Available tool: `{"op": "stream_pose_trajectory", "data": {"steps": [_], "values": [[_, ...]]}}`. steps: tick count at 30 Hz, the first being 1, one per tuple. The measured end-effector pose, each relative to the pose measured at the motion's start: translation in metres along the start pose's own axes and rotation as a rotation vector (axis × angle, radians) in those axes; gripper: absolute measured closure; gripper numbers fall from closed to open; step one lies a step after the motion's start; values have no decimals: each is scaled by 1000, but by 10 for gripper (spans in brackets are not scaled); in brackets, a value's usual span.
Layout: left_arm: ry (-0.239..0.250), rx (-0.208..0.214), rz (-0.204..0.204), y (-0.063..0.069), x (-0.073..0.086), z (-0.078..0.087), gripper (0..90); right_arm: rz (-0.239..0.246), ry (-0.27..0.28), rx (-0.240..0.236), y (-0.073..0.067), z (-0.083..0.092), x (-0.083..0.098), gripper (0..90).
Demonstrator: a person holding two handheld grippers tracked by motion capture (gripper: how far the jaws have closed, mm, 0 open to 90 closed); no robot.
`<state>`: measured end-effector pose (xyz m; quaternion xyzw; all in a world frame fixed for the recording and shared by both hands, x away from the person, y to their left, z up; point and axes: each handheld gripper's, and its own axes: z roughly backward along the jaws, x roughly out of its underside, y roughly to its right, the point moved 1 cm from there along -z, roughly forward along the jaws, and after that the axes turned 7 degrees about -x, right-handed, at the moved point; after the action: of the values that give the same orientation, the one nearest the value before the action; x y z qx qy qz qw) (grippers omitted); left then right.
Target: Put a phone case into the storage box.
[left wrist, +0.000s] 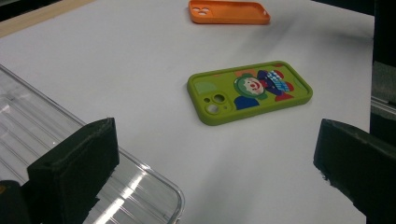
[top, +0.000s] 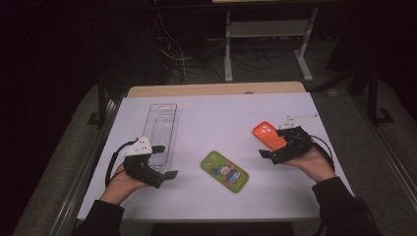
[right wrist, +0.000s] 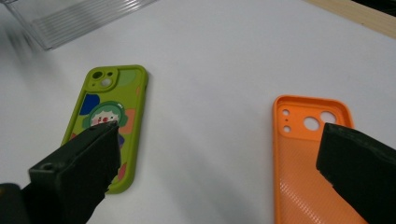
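White tabletop (top: pixel 216 118) fills my working area, with a dark floor and tangled cables beyond its far edge. I take the green phone case (top: pixel 224 171) as my landmark: it lies flat near the middle of the table, printed side up, a cartoon figure on it and its camera cutouts toward the left side. To its left I have the left gripper (top: pixel 163 161), its 2 jaws spread wide and holding nothing; in the left gripper view 1 jaw sits over the corner of the clear plastic tray (left wrist: pixel 88 154) and the other hangs over bare table, with the green phone case (left wrist: pixel 250 91) ahead between them and apart from both. The clear plastic tray (top: pixel 162 129) stretches away from that gripper toward the far edge, left of the green case. To the right of the green case lies the orange phone case (top: pixel 268 135), hollow side up, well apart from it. My right gripper (top: pixel 273 150) is beside the orange case, jaws released and wide; in the right gripper view 1 jaw covers part of the orange phone case (right wrist: pixel 299 158) and the other overlaps the green case's near end, though I cannot tell whether either jaw touches.
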<state>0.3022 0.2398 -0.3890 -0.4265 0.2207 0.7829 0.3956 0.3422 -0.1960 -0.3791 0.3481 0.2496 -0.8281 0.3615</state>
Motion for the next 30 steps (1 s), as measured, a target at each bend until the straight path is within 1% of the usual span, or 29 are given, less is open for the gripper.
{"op": "stream_pose_trajectory", "data": {"steps": [2, 5, 6, 8, 9, 10, 11, 14, 16, 19, 20, 23, 26, 27, 29, 30], "values": [[-6, -3, -2, 0, 0, 0, 0, 7, 3, 6, 3, 0, -3, 0], [-9, -3, 1, 0, 1, 0, 0, -3, 4, 7, 5, 0, -6, 0], [-15, -5, 4, 0, 1, 0, 0, 6, -4, 15, 8, -1, -8, 0], [-16, -6, 4, 0, 1, 1, 0, 8, 1, 16, 11, -1, -10, 0], [-10, -7, 8, 0, 1, 0, 0, -3, -2, 19, 11, -1, -12, 0], [-10, -7, 8, 0, 1, 0, 0, 4, 0, 21, 13, -1, -14, 0], [-17, -9, 5, -1, 1, 1, 0, 0, 1, 19, 14, -1, -15, 0], [-16, -11, 9, 0, 1, 0, 0, 2, -5, 27, 17, -1, -20, 0], [-18, -10, 12, 0, 1, 0, 0, 8, 1, 24, 19, -1, -23, 0], [-20, -9, 12, 0, 1, 0, 0, 3, 3, 26, 22, -1, -26, 0], [-19, -9, 9, 0, 1, 0, 0, -7, 3, 32, 24, -2, -29, 0], [-17, -9, 9, -1, 1, 1, 0, 0, -11, 36, 28, -5, -32, 0], [-20, -10, -2, -2, 0, 1, 0, 2, -12, 39, 31, -8, -34, 0], [-20, -10, -3, -2, 0, 1, 0, -10, -16, 48, 34, -11, -36, 0], [-12, -9, -1, -1, 0, 1, 0, -12, -12, 51, 36, -12, -37, 0], [-15, -8, -3, -1, 0, 1, 0, -13, -10, 63, 40, -14, -39, 0]]}}
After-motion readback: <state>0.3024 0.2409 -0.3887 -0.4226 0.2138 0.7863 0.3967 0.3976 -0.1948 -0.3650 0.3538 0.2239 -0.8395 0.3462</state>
